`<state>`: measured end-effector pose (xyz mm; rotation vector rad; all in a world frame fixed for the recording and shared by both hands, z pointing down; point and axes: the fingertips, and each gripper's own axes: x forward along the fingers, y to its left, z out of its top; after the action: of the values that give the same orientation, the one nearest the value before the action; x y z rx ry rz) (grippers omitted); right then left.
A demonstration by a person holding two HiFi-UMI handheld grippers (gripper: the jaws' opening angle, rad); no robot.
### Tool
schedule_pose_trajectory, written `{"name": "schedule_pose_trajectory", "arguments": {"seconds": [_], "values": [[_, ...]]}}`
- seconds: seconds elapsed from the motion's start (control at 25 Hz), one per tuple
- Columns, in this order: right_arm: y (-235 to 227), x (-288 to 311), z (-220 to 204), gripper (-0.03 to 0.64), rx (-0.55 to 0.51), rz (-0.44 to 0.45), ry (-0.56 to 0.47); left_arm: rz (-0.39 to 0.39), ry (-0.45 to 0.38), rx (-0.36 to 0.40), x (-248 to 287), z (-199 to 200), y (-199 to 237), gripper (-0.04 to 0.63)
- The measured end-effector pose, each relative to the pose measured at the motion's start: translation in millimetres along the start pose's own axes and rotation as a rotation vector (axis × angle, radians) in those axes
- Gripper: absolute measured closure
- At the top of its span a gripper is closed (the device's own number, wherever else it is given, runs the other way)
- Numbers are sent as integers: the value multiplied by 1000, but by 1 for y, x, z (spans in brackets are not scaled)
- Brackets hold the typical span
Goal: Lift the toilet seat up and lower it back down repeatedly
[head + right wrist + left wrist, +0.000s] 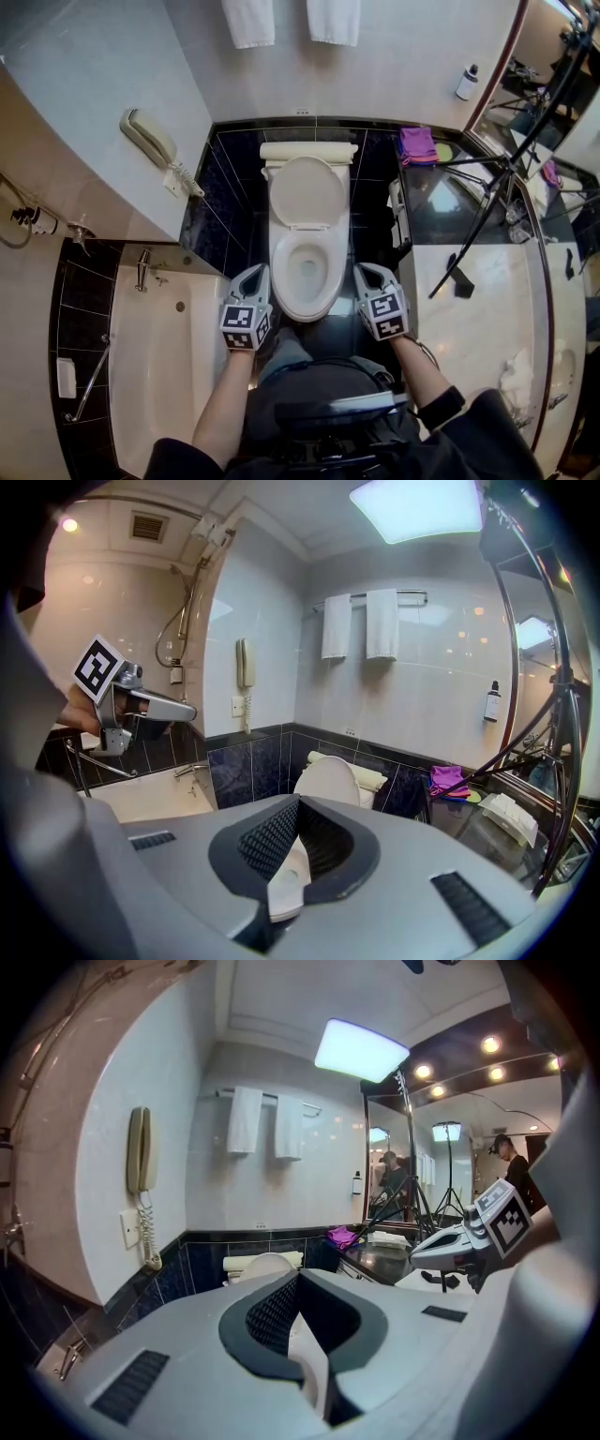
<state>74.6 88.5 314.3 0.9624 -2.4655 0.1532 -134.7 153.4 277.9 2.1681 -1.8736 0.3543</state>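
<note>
Centre of head view: toilet seat (281, 281) flat on bowl, lid (307, 190) raised against tank (308, 151). Left gripper (255, 273) just beside seat's lower-left edge, jaws clenched together, nothing between. Right gripper (366, 274) near seat's lower-right edge, jaws likewise closed and empty. Bathtub (178, 375) at lower left. Wall phone (150, 139) at upper left. Purple cloth (417, 145) at upper right.

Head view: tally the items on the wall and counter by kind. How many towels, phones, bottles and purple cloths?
white towels: 2
wall phone: 1
bottle: 1
purple cloth: 1
Total: 5
</note>
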Motion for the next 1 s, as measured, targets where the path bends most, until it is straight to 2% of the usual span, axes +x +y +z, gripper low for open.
{"name": "schedule_pose_trajectory", "arguments": {"seconds": [0.32,0.36,0.6,0.76,1.0], "values": [[-7,12,-19,591,42,-26,35,2,0,27,9,-6,3,598],[-7,16,-27,567,58,-21,49,0,-1,30,12,-8,4,598],[-15,56,-90,438,217,11,143,-9,24,60,37,-30,16,598],[-17,88,-145,398,364,-9,208,-32,68,78,55,-61,30,598],[-19,140,-230,380,500,-25,316,-61,104,110,93,-110,41,598]]}}
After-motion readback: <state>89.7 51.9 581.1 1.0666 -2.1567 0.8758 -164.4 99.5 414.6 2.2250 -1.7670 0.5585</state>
